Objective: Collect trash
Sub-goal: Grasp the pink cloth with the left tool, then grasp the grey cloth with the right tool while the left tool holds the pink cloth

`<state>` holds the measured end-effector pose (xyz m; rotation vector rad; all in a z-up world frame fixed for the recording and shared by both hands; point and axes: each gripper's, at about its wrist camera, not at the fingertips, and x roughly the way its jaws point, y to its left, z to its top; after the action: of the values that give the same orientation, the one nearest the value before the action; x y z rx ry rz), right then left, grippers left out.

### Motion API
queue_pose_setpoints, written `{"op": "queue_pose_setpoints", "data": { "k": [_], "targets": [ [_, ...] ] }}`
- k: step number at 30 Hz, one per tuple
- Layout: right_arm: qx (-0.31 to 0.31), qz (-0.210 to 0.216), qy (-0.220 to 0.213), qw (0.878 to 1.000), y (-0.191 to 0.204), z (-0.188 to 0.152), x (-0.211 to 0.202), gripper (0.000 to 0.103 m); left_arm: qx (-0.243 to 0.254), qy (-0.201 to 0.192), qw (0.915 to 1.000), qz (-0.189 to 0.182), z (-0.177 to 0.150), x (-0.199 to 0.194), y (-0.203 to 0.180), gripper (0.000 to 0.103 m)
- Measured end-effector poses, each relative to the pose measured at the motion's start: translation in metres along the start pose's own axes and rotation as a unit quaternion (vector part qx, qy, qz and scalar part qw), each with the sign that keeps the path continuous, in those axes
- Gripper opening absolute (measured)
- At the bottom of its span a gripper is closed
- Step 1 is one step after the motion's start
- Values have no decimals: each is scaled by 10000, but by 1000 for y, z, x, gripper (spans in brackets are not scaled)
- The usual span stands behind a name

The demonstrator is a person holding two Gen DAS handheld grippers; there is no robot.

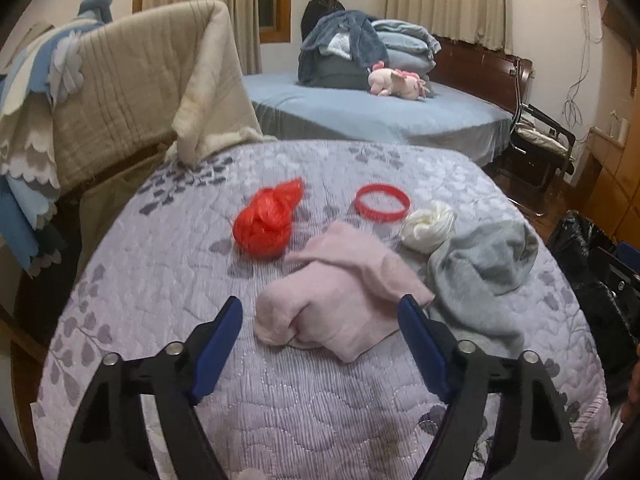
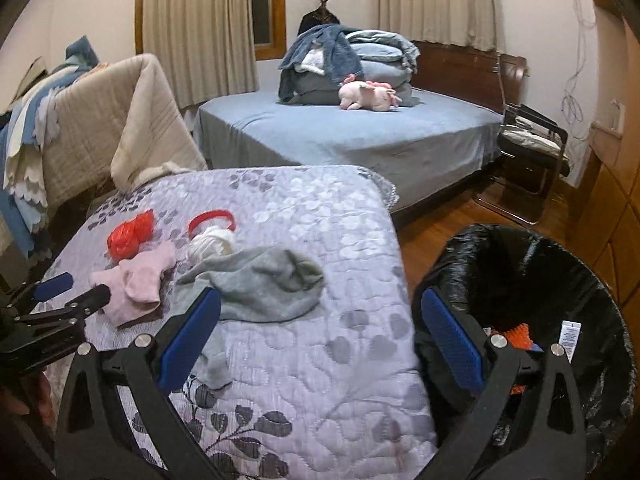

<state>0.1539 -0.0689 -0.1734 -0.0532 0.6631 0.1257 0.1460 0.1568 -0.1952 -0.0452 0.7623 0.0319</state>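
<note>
Left gripper (image 1: 320,312) hovers low over the quilted surface (image 1: 304,408), jaws spread wide and gripping nothing – the near end of one pink sock (image 1: 340,300) lies between the blue pads. Right gripper (image 2: 320,312) also has its jaws spread wide and bare; it straddles the right edge of the surface, left finger over the quilt, right finger over the trash bin (image 2: 580,280).

Count on the surface, near to far: one pink sock, one grey sock (image 1: 480,272) just beside it on the right and touching it, one white crumpled wad (image 1: 430,222) tucked against the grey sock's far end, one red crumpled plastic bag (image 1: 266,220) just left of the pink sock's far end, one red ring band (image 1: 382,203) apart from the bag, near the wad.

One bin, black liner, standing on the wood floor just off the right edge of the surface – an orange item (image 2: 516,336) and a white tag show inside.

Open quilt in front of the socks and behind the ring. Left edge is crowded by a rack draped with beige and blue cloths (image 1: 120,92). Far side: one blue bed (image 2: 360,132) with one pile of bedding and one pink plush toy (image 2: 370,96); one chair (image 2: 532,148) by the wall.
</note>
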Motion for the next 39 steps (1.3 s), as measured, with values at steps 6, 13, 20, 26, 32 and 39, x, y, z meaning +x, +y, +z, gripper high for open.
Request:
{"op": "queue_pose_setpoints", "data": {
  "k": [6,13,20,26,32,39],
  "targets": [
    [-66,-1,75,9999,6,-2,9,97,-12,20,9999,-120,0,7,-6,73],
    [-41,-19,172,9998,2,-5,17,94,4,48,9996,-270,7,15,-23,59],
    [25,-15,250,9997,-3,-8,22,94,-30,88,9998,-154,8,20,-28,40],
    [-4,30,277,9996,0,-10,23,94,-140,-71,9993,-328,9,2,-25,9],
    [-40,39,280,9996,2,-10,23,94,-30,-15,9984,-557,6,-2,-33,7],
    [-80,49,322,9994,5,-11,23,94,158,216,9984,-490,-9,9,-37,9]
  ]
}}
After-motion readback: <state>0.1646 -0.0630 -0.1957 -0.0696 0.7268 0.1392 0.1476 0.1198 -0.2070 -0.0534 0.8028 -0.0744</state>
